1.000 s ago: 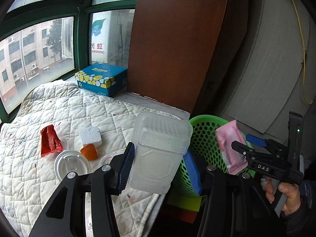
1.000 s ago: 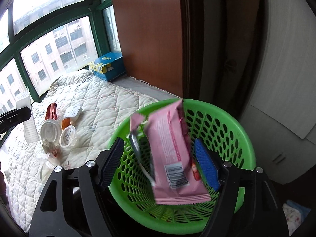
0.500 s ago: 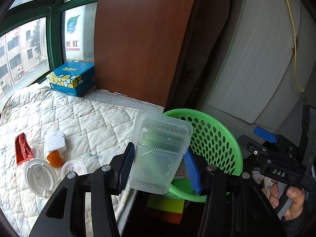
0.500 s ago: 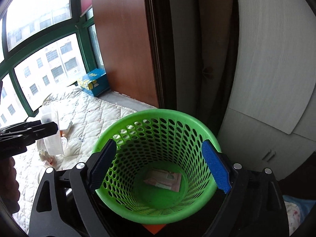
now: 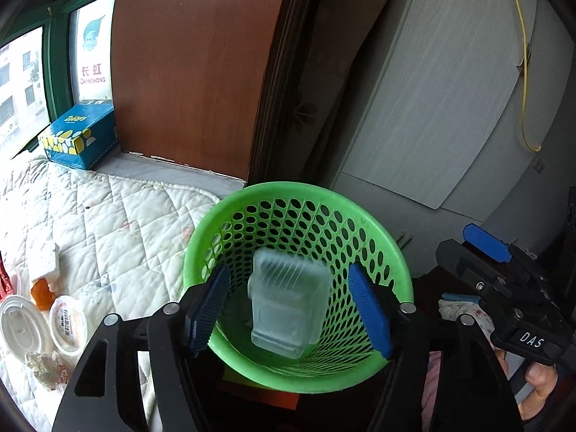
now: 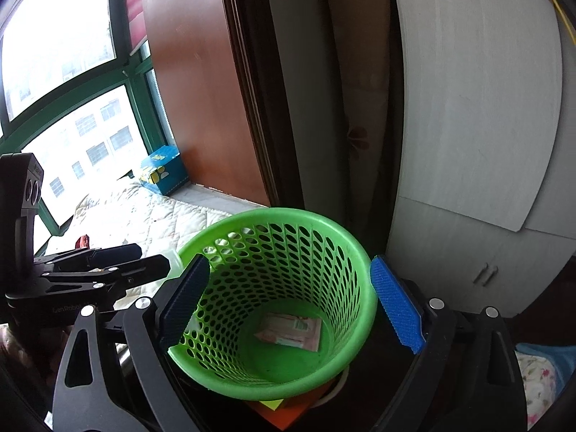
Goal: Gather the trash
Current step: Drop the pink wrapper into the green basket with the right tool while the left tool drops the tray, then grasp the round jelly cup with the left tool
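While we hover over the green basket (image 5: 230, 212), left gripper (image 5: 288, 309) jaws just opened, clear container (image 5: 288, 309) loose between them, right gripper (image 6: 288, 306) spread wide, empty.

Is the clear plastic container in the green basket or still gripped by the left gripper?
In the basket, released. The clear container sits inside the green basket, clear of both pads of the left gripper.

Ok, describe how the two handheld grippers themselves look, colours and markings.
Both are black, angular frames with silver round bolts and ribbed blue pads on the fingers. The left gripper shows faint grey lettering on its body in the right wrist view; the right gripper carries white "DAS" lettering and a blue tab in the left wrist view. No cables are visible on either.
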